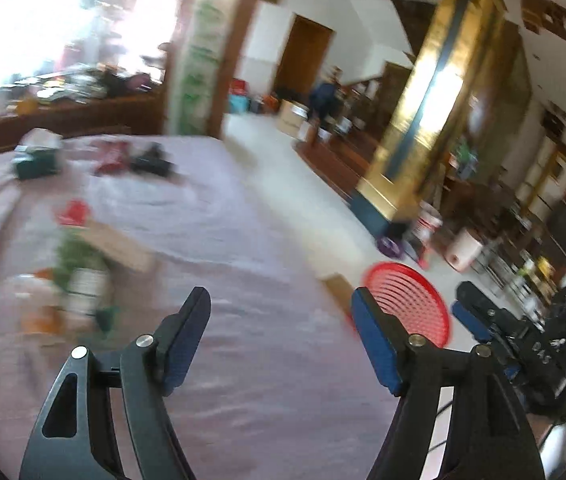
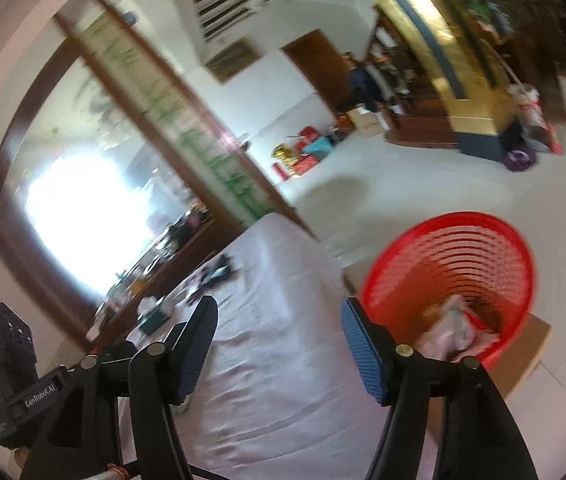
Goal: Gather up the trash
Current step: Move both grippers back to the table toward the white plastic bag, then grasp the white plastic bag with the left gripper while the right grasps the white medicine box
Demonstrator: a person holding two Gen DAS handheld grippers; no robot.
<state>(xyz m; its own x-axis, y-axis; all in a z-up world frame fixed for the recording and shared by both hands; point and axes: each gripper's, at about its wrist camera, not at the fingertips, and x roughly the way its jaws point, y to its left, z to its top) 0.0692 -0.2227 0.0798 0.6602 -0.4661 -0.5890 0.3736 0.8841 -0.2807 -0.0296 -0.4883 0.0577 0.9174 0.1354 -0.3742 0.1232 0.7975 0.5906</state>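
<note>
Left hand-held gripper (image 1: 281, 336): fingers spread wide, nothing between them, over the pink-covered worktop (image 1: 219, 240). Ahead and to its left, blurred: a red scrap (image 1: 73, 213), a cardboard piece (image 1: 119, 245), a green and white packet (image 1: 83, 276). Farther off, a green tissue box (image 1: 35, 160). Red basket (image 1: 407, 302) just beyond its right finger, off the worktop edge.

Right hand-held gripper (image 2: 279, 344): fingers apart, empty. Basket directly behind its right finger, on cardboard (image 2: 531, 344), holding crumpled pink and white wrappers (image 2: 451, 332).
</note>
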